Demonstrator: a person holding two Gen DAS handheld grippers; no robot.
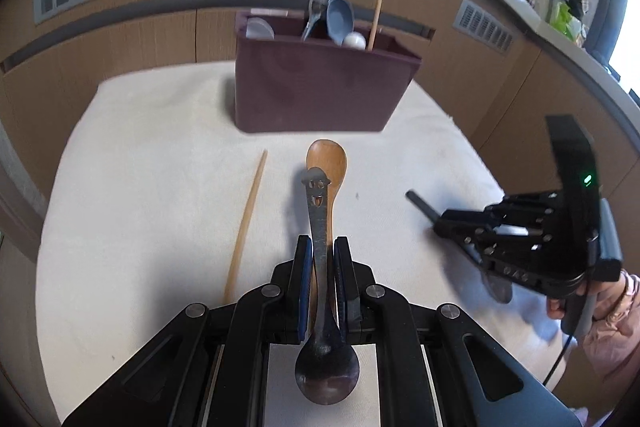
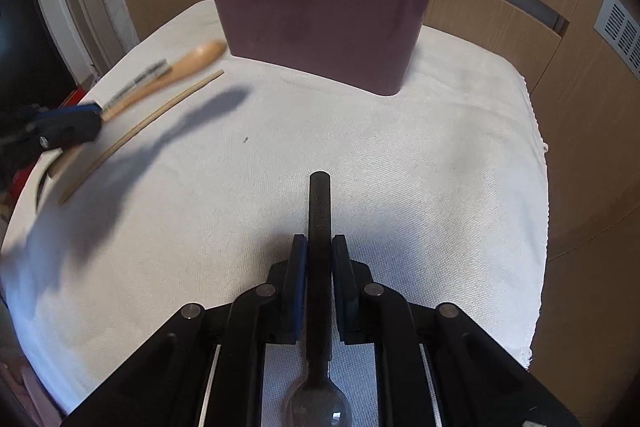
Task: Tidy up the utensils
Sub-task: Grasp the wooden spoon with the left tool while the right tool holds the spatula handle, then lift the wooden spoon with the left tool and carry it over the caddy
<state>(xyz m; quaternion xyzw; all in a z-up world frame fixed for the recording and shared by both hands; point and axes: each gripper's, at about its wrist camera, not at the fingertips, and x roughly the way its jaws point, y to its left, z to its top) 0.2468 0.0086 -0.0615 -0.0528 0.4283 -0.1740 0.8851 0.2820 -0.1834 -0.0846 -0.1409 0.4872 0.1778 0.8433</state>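
1. White cloth-covered table (image 2: 400, 167) in front of wood-panelled wall with vent grilles; cluttered counter far back in the left wrist view.
2. Maroon utensil caddy (image 1: 320, 91) stands at the far side of the cloth, already holding a blue-grey ladle (image 1: 340, 19), white spoons and one chopstick (image 1: 376, 15) upright.
3. Left gripper (image 1: 323, 267) clamped on a metal spoon (image 1: 320, 227), handle forward, bowl back toward the camera; probably so the handle leads.
4. Wooden spoon (image 1: 326, 163) lies on the cloth under it, loose chopstick (image 1: 246, 223) just beside.
5. Right gripper (image 2: 319, 267) clamped on a black-handled spoon (image 2: 319, 219), same orientation.
6. Both spoons still need carrying to the caddy.
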